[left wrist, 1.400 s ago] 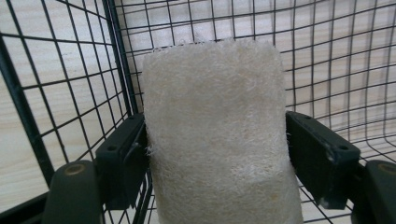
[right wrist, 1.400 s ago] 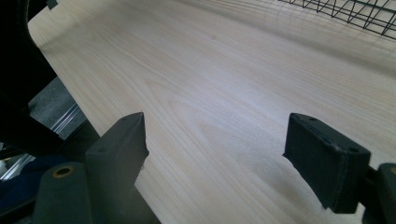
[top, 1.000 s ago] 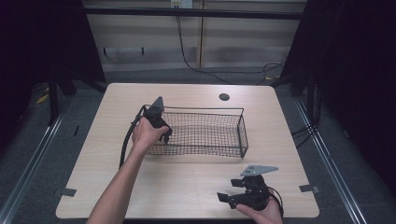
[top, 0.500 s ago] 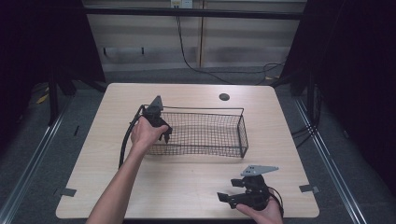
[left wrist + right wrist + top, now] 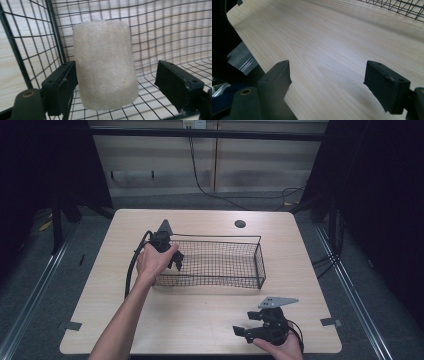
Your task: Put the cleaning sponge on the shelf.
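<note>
Little had moved since the earlier frame. Inside the black wire mesh basket (image 5: pixel 220 262), at its nine o'clock end, the cream loofah block (image 5: pixel 105 65) stood between the left gripper's (image 5: pixel 116 82) wide jaws, touching one only; release seemed done, withdrawal remained. The right gripper (image 5: pixel 337 82) was held wide, empty, above the pale wooden surface (image 5: pixel 332 45).

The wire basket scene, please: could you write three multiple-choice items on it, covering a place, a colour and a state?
1. Where is the sponge?
A. inside the wire basket
B. on the floor
C. beside the right gripper

2. What colour is the sponge?
A. blue
B. cream
C. red

3. How stands the left gripper?
A. shut on the sponge
B. open, one jaw touching the sponge
C. lying outside the basket

Key: A, mesh surrounds the sponge; B, the left gripper view shows it pale cream; B, a gap separates the other jaw from it.
</note>
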`<state>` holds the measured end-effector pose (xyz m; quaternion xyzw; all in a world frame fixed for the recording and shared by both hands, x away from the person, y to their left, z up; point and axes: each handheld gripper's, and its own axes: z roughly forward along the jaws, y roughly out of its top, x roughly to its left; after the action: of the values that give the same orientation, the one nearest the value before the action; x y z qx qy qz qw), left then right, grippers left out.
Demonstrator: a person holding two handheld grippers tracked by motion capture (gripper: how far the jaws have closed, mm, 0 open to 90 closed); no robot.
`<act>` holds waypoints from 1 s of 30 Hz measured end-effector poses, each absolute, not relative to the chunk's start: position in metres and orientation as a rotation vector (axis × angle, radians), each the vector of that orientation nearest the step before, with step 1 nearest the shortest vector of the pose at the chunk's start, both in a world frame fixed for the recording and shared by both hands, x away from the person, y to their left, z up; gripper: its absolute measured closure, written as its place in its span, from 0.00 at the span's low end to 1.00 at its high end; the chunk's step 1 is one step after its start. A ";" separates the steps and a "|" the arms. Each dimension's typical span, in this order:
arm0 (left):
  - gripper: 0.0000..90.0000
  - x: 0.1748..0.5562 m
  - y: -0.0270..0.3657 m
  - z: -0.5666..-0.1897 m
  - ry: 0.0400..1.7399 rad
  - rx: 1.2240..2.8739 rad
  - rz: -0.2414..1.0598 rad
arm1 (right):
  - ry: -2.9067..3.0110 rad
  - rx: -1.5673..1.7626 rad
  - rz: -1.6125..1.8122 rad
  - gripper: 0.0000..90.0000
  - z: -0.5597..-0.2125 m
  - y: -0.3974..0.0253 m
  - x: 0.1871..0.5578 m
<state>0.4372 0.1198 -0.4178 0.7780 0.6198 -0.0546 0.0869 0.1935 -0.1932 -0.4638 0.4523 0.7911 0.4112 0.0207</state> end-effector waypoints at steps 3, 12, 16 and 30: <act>0.20 0.436 0.122 -0.414 1.826 2.299 -0.163 | 2.455 1.404 1.278 0.23 -0.464 -0.193 0.193; 0.20 0.433 0.130 -0.402 1.715 2.264 -0.171 | 2.456 1.405 1.278 0.23 -0.464 -0.193 0.194; 0.20 0.433 0.135 -0.399 1.652 2.262 -0.193 | 2.455 1.407 1.278 0.23 -0.464 -0.193 0.194; 0.20 0.421 0.145 -0.382 1.440 2.226 -0.233 | 2.453 1.409 1.274 0.23 -0.464 -0.193 0.194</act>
<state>0.4214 0.1451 -0.3816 0.8125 0.5254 -0.0850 0.2379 0.1940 -0.1934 -0.4643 0.4540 0.7905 0.4106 0.0194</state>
